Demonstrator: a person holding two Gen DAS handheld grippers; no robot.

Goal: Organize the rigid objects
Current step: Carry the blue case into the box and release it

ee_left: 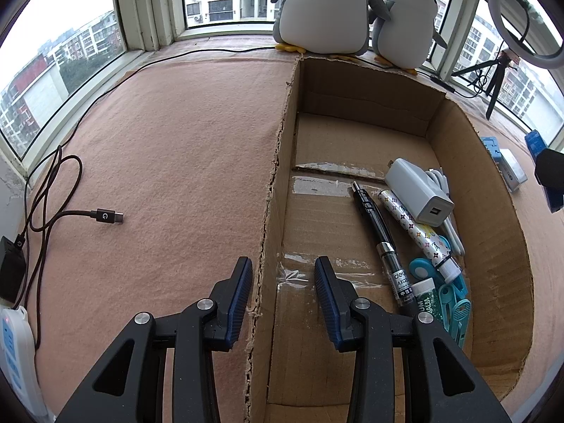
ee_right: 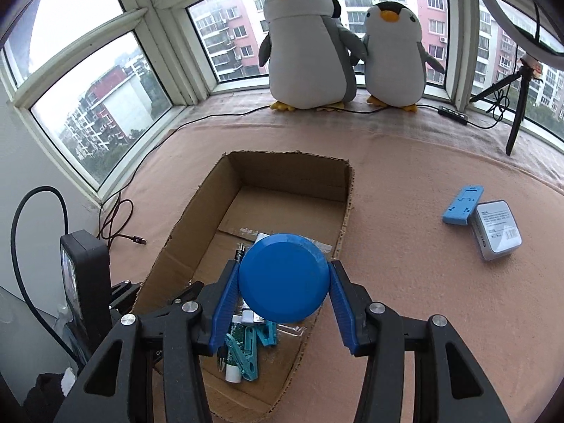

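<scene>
Plainly, a round blue plastic disc (ee_right: 284, 277) is clamped between the blue pads of the right gripper (ee_right: 284, 283) and is held above the near end of the open brown cardboard box (ee_right: 183, 218), which lies on the pink felt-covered surface (ee_right: 405, 282). Inside the box, along its right wall, a white USB charger block (ee_left: 419, 192), a black pen (ee_left: 379, 238), a white patterned tube (ee_left: 419, 234) and several teal plastic clips (ee_left: 453, 298) are gathered together. The left gripper (ee_left: 283, 292) is set astride the torn left wall of the box, one pad outside and one inside; its jaws are drawn in close to that wall, and whether the cardboard is actually pinched cannot be told. To the right of the box, a light blue plastic piece (ee_right: 461, 204) and a small grey case (ee_right: 497, 234) are seen touching each other on the felt. Beyond the box, two plush penguins (ee_right: 310, 42) are stood upright at the window.
</scene>
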